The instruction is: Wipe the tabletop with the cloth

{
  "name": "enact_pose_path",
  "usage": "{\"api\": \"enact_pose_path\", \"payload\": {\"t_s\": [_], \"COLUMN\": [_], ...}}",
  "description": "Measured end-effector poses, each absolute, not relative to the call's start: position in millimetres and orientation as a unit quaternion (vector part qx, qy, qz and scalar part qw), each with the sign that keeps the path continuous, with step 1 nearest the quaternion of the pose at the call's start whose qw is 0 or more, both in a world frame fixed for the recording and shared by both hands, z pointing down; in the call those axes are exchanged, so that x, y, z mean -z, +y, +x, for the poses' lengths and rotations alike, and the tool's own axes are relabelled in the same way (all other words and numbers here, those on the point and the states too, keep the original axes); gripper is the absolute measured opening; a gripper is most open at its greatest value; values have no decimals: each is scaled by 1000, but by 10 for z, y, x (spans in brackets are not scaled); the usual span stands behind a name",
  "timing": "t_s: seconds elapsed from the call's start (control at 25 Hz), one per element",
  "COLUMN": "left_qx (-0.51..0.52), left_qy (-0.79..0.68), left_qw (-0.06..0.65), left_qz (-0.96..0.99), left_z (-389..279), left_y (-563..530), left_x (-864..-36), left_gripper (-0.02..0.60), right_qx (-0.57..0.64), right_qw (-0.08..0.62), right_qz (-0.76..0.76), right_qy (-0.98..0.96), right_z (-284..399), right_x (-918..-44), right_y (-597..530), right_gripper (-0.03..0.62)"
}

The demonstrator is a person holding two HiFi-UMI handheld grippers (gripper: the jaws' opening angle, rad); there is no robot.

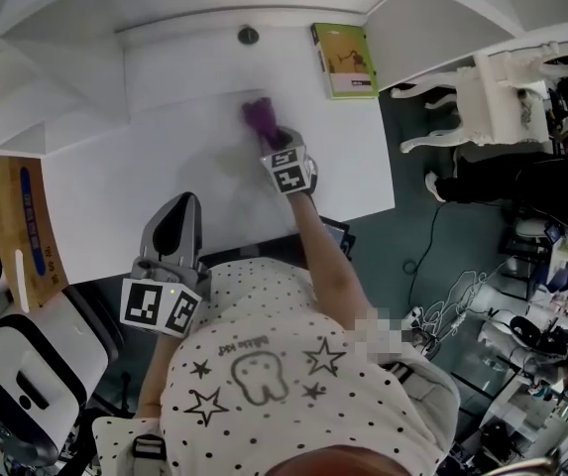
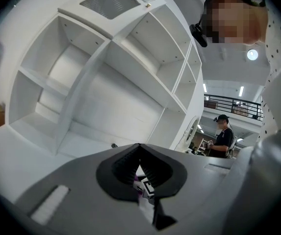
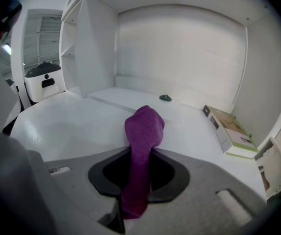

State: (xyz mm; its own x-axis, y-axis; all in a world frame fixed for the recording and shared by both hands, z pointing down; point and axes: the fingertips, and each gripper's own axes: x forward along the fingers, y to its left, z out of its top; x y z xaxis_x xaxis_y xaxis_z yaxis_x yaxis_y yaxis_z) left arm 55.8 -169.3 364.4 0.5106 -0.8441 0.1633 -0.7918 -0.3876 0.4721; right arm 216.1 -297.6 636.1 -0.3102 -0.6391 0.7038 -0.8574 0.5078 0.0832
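A purple cloth (image 1: 258, 117) lies bunched on the white tabletop (image 1: 145, 167), toward the back middle. My right gripper (image 1: 267, 135) is shut on it. In the right gripper view the cloth (image 3: 144, 131) rises out of the gripper (image 3: 142, 153) between the closed jaws and folds forward onto the table. My left gripper (image 1: 180, 211) hovers at the table's front edge, off to the left of the cloth and well short of it. Its ribbed jaws meet at the tip in the left gripper view (image 2: 139, 150), with nothing held between them.
A green book (image 1: 344, 59) lies at the table's back right, and a small dark round object (image 1: 249, 36) at the back edge. White shelving (image 2: 106, 72) stands behind the table. An ornate white chair (image 1: 492, 92) stands to the right, a white machine (image 1: 21, 385) and a cardboard box (image 1: 21, 226) to the left.
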Motion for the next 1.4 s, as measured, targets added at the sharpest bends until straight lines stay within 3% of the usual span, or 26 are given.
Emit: {"api": "enact_pose_path", "payload": {"t_s": [0.72,1.4], "left_qx": [36,39], "left_qy": [-501,-484], "left_qw": [226,224], "left_qz": [835,845], "left_z": [1484,1844], "left_y": [-1886,-1981], "left_x": [-3541,-3513], "left_gripper": [-5,-5], "right_qx": [-146,-151], "right_qw": [351,352], "right_qz": [405,426], "right_qy": [-831,-820], "right_z": [2261,2769], "right_x": [-6383,-6387], "right_y": [-2962,-3051], "right_gripper": [72,72]}}
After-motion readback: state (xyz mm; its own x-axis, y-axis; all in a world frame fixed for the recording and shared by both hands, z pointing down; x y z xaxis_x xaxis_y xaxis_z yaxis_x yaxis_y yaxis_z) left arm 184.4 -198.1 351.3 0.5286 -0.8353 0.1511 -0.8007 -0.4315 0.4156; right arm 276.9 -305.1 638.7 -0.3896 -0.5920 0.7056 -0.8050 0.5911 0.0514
